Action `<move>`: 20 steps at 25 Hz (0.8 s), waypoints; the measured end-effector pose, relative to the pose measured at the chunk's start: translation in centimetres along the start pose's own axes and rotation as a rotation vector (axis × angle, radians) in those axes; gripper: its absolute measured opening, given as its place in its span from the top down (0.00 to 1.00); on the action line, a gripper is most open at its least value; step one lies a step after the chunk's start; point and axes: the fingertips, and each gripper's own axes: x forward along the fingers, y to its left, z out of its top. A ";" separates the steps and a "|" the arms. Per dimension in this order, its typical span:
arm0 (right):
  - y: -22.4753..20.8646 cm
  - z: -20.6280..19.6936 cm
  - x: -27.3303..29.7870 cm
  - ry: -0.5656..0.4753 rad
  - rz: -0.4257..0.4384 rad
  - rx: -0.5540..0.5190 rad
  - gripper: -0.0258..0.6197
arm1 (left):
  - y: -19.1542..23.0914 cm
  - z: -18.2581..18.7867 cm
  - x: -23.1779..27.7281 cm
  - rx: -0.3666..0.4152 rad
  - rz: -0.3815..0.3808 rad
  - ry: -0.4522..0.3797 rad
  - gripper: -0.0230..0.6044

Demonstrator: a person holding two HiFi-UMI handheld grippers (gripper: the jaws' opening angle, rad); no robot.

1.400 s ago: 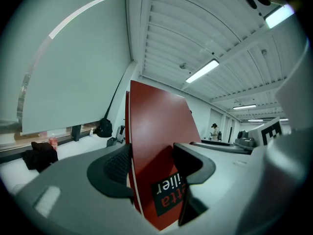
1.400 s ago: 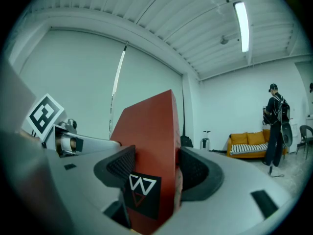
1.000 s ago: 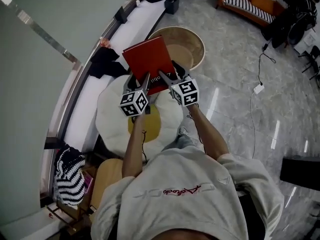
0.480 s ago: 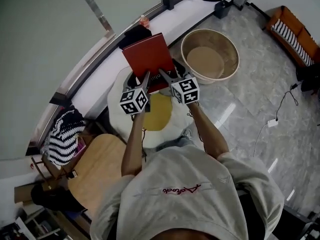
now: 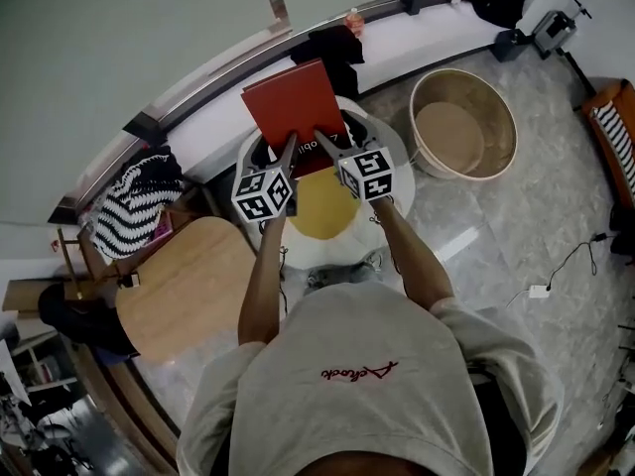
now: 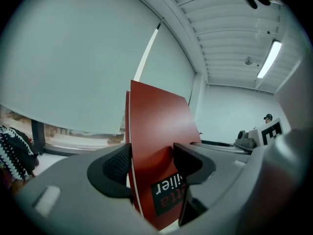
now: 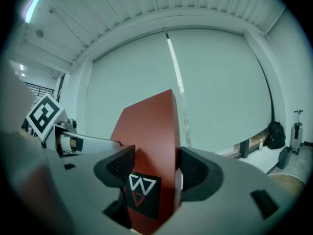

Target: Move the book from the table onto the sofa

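A thin red book (image 5: 296,107) is held in the air, tilted up toward a large window blind. My left gripper (image 5: 291,147) is shut on its near edge at the left, and my right gripper (image 5: 319,143) is shut on the same edge at the right. In the left gripper view the book (image 6: 156,155) stands between both pads, its black label showing. In the right gripper view the book (image 7: 149,146) is clamped likewise, with a black logo patch near the jaws. Below the book lies a white round cushion seat with a yellow centre (image 5: 319,204).
A round wooden table (image 5: 184,286) stands at lower left. A big beige tub (image 5: 464,122) sits on the marble floor at right. A white window ledge (image 5: 258,77) carries a black garment (image 5: 332,46); a striped black-and-white cloth (image 5: 139,201) lies at left.
The person has turned to the left with the book: the tub has slid right in the head view and the wooden table has come into view. Both grippers keep their hold.
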 end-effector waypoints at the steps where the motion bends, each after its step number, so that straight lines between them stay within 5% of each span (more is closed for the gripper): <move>1: 0.5 -0.1 0.4 0.002 0.015 0.002 0.55 | 0.6 0.0 -0.4 -0.002 0.014 -0.001 0.56; 20: 2.8 -7.7 1.9 0.121 0.026 0.074 0.55 | 4.3 -6.9 -1.2 -0.061 0.043 0.097 0.56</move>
